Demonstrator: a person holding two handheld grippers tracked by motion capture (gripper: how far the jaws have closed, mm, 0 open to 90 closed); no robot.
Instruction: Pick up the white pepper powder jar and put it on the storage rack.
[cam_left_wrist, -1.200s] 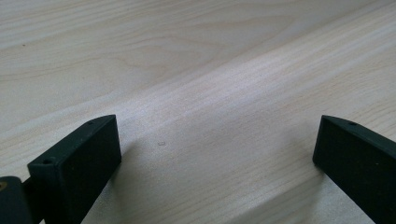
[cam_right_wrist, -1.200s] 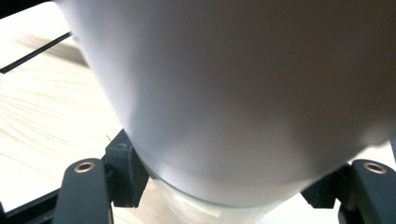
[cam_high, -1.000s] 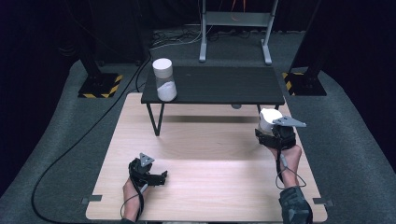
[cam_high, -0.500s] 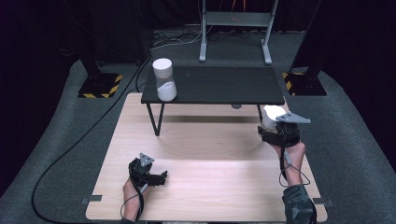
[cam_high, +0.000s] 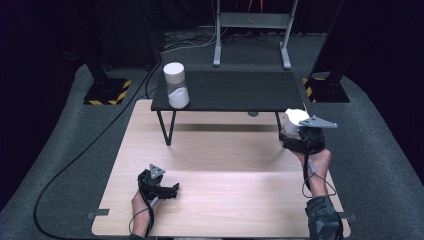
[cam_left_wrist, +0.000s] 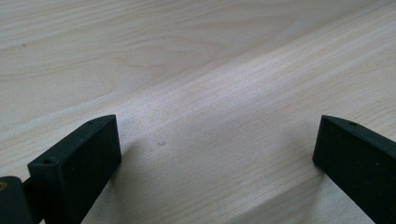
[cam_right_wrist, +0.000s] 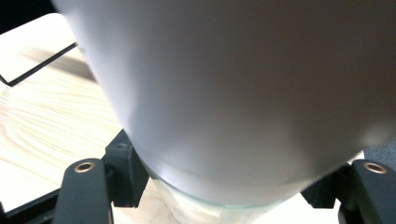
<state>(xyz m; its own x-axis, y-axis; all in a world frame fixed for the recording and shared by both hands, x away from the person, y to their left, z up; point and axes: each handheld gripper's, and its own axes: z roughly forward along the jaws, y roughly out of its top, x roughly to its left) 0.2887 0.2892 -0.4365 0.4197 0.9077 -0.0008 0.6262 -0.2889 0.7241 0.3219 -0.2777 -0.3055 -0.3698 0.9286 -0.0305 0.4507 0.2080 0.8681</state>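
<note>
A glass jar with a white lid (cam_high: 175, 86) stands on the left end of a low black table (cam_high: 240, 92). My right gripper (cam_high: 296, 134) is shut on a second white-lidded jar (cam_high: 291, 120), held in the air just off the black table's front right corner. In the right gripper view that jar's lid (cam_right_wrist: 233, 93) looms large, with glass below it between the black jaws. My left gripper (cam_high: 171, 190) rests low on the wooden tabletop (cam_high: 225, 155) near the front left. Its jaws stand wide open over bare wood (cam_left_wrist: 215, 93).
The black table stands on thin legs (cam_high: 168, 129) at the back of the wooden top. A grey metal stand (cam_high: 250, 30) rises behind it. Black posts on yellow-striped bases (cam_high: 107, 91) flank the table, and a cable (cam_high: 75, 160) runs across the floor on the left.
My right gripper has carried its jar slightly up and to the right, closer to the black table's front right corner. The left gripper has stayed put.
</note>
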